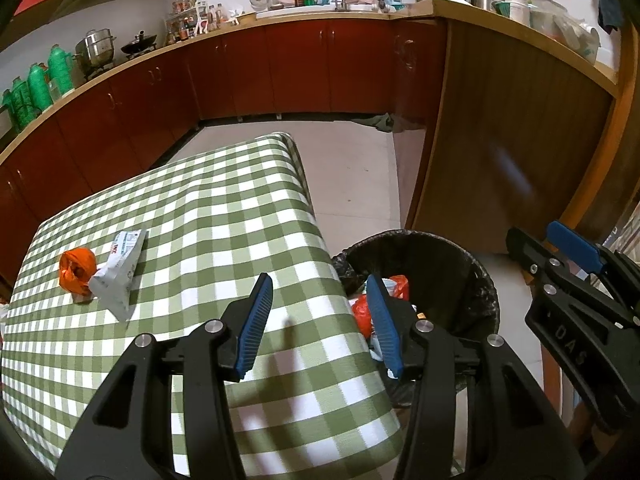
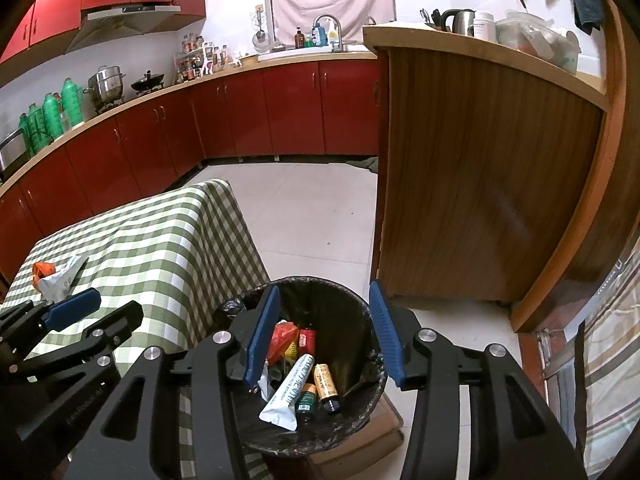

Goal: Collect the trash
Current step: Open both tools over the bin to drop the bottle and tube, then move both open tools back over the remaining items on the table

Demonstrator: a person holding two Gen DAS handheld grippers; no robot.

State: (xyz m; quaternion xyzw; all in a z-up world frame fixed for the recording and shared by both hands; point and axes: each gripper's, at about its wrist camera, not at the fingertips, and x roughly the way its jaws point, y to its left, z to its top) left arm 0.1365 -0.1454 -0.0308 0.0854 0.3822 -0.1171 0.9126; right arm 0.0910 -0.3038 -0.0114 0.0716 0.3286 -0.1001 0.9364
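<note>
At the left of the left wrist view we still have two pieces to collect: a crumpled orange plastic bag (image 1: 77,270) and, touching it on its right, a creased white paper packet with printed text (image 1: 118,278), both lying at the far left of the green-and-white checked tablecloth table (image 1: 224,216). Our left hand-held gripper (image 1: 320,320) hangs released and empty in the lower middle of that frame, over the table's near right edge, so we judge the next step is to swing it left, come down over the packet and bag, and pinch low so the loose plastic does not slip out. In the right wrist view our right hand-held gripper (image 2: 324,332) is likewise spread wide and holding nothing, directly above the round bin lined with a black plastic bag (image 2: 360,320), which stands on the floor just beside the table and already holds a white tube, small bottles and red wrappers. The room is a kitchen: red cabinets (image 2: 248,112) along the upper left, a pale tiled floor (image 2: 312,216) at centre, a wooden counter panel (image 2: 480,176) on the right.
</note>
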